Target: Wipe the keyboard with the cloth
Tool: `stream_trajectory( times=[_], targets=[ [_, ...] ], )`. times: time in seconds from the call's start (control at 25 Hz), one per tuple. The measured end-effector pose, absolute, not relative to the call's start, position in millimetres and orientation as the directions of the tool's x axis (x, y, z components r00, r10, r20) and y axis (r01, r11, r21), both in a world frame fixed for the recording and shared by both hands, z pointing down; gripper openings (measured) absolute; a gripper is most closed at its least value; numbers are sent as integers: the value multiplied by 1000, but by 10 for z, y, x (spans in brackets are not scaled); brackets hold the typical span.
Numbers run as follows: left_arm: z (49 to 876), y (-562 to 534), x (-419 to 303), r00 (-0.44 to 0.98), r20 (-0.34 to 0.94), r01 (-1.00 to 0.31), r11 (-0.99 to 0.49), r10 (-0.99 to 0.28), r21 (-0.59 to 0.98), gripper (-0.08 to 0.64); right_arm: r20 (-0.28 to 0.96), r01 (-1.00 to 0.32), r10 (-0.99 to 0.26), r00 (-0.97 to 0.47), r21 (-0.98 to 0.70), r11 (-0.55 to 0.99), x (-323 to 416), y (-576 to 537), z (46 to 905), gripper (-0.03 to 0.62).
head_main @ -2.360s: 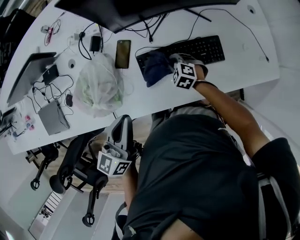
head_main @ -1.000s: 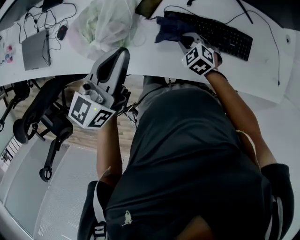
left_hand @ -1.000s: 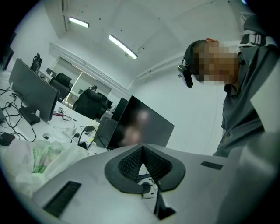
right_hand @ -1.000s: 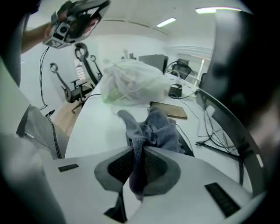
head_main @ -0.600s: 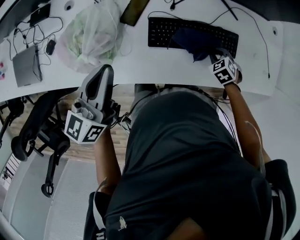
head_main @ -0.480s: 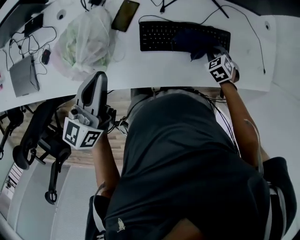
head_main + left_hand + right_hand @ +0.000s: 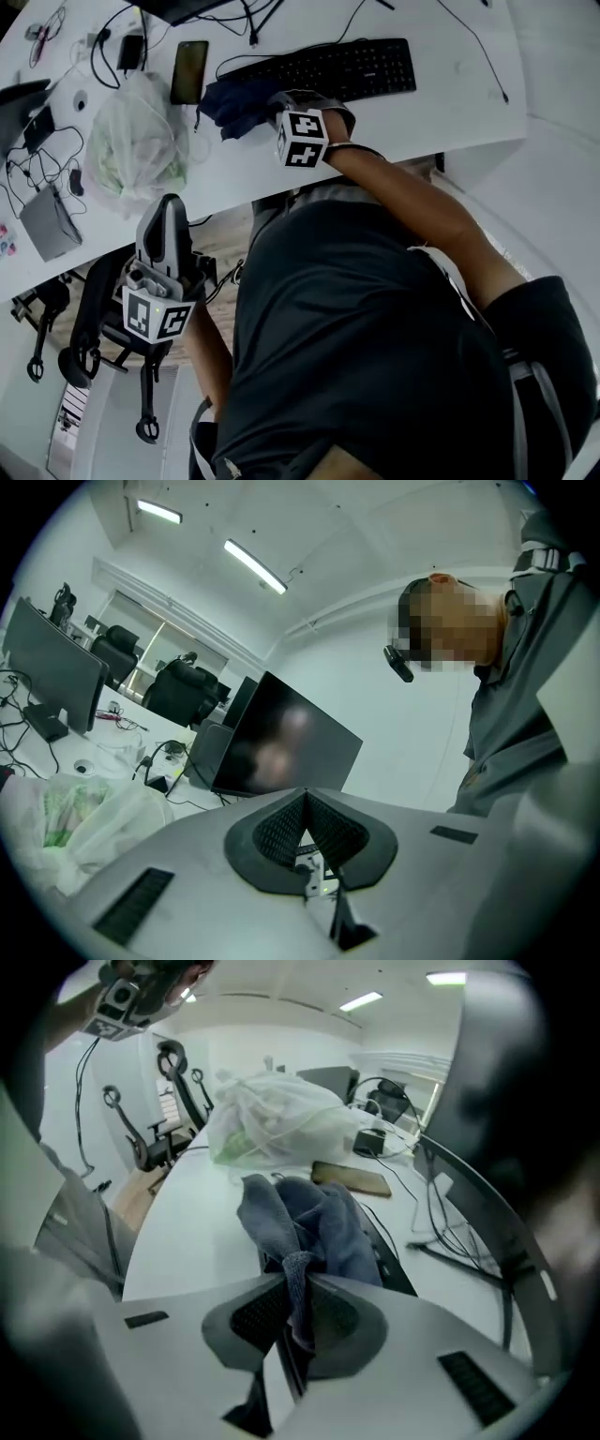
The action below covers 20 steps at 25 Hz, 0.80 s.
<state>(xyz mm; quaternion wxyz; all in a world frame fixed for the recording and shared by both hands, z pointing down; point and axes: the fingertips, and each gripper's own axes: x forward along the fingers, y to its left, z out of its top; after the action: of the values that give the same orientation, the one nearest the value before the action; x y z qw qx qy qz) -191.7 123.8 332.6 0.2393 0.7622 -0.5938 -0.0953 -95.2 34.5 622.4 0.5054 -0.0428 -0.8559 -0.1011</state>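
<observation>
A black keyboard (image 7: pixel 337 67) lies at the far side of the white desk (image 7: pixel 450 103). A dark blue cloth (image 7: pixel 232 101) is bunched over the keyboard's left end. My right gripper (image 7: pixel 269 105) points steeply down at that end, shut on the cloth. In the right gripper view a fold of the cloth (image 7: pixel 305 1218) runs up between the closed jaws of the right gripper (image 7: pixel 298 1283), and the keyboard (image 7: pixel 392 1265) shows under it. My left gripper (image 7: pixel 171 206) hangs off the desk, near its front edge, with nothing in it. In the left gripper view the left gripper (image 7: pixel 305 797) is shut and empty.
A phone (image 7: pixel 189 71) lies just left of the cloth. Further left are a bulging plastic bag (image 7: pixel 136 141), cables, a charger and a grey box (image 7: pixel 47 220). A monitor (image 7: pixel 281 742) stands behind the keyboard. An office chair (image 7: pixel 89 319) is below the desk edge.
The right gripper has dragged the cloth along the keyboard from its right part to its left end. The left gripper has stayed off the desk, shut.
</observation>
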Motion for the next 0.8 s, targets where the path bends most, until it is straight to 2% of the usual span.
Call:
stream_trajectory(
  times=[0.2,0.32,0.4,0.48,0.64,0.72,0.8],
  targets=[
    [3385,1224,-1954,262,132,-850,-164,-956,500,5,923,-93,-219,-318,199,976,846,-447,6398,44],
    [3412,1168,-1958,271,125,-847,-175,-954,502,5,932,-236,-314,-179,269,934,1345,-821,6157,44],
    [3420,1101,-1913,286,126,-846,-189,-950,499,5,907,-195,-374,-195,338,921,1109,-919,6009,44],
    [3391,1025,-1834,307,127,-845,-208,-943,492,5,883,-57,-398,-251,397,916,618,-866,5935,46],
    [3317,882,-1682,342,138,-845,-239,-930,479,5,890,167,-337,-307,399,902,-232,-528,6039,46],
    [3286,838,-1620,350,143,-846,-246,-926,474,5,897,176,-285,-339,358,917,-315,-383,6068,46],
    [3285,804,-1587,352,144,-844,-247,-925,477,5,900,125,-213,-380,279,952,-194,-249,6043,46]
  ],
)
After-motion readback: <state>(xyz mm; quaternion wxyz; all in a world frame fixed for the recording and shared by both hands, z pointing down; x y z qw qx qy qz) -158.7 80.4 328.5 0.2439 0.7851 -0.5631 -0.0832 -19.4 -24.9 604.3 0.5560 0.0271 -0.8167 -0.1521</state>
